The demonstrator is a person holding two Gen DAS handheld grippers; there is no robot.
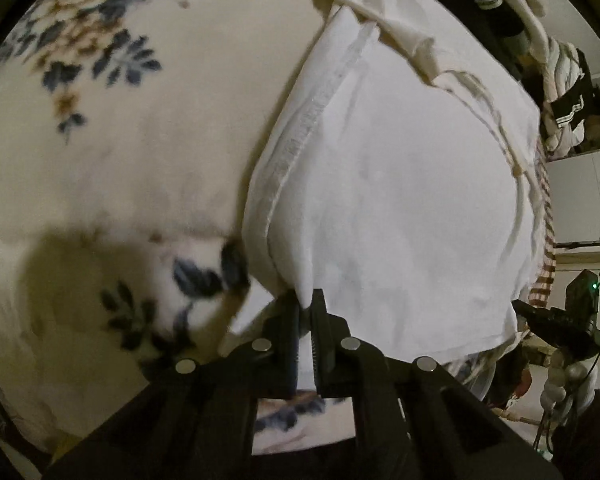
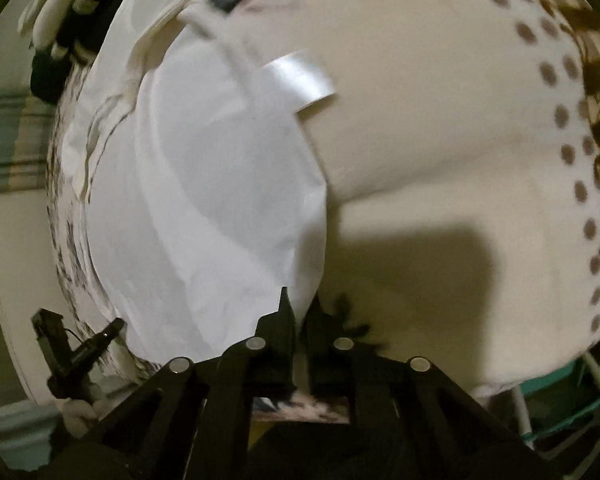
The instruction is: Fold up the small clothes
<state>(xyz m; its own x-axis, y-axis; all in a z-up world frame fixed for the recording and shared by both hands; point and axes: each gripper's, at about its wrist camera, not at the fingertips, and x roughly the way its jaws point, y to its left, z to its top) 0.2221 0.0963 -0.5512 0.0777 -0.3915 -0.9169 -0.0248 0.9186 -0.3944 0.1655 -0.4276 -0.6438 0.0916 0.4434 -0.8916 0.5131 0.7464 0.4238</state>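
A white garment [image 1: 400,184] lies stretched over a cream blanket [image 1: 120,168] with blue and brown flowers. My left gripper [image 1: 306,300] is shut on the garment's near left corner, by its stitched hem. My right gripper [image 2: 300,306] is shut on the garment's [image 2: 204,208] near right corner. The cloth hangs taut between the two grippers. A white label or strip [image 2: 300,80] sticks out at the garment's far right edge. The other gripper [image 1: 568,320] shows at the right edge of the left wrist view, and in the right wrist view [image 2: 76,352] at the lower left.
A crumpled cream cloth [image 1: 384,12] lies at the garment's far end. More clothes [image 1: 564,96] are piled beyond the bed's edge. The blanket [image 2: 460,160] has a brown dotted border [image 2: 572,152] at the right. White furniture [image 1: 588,196] stands to the side.
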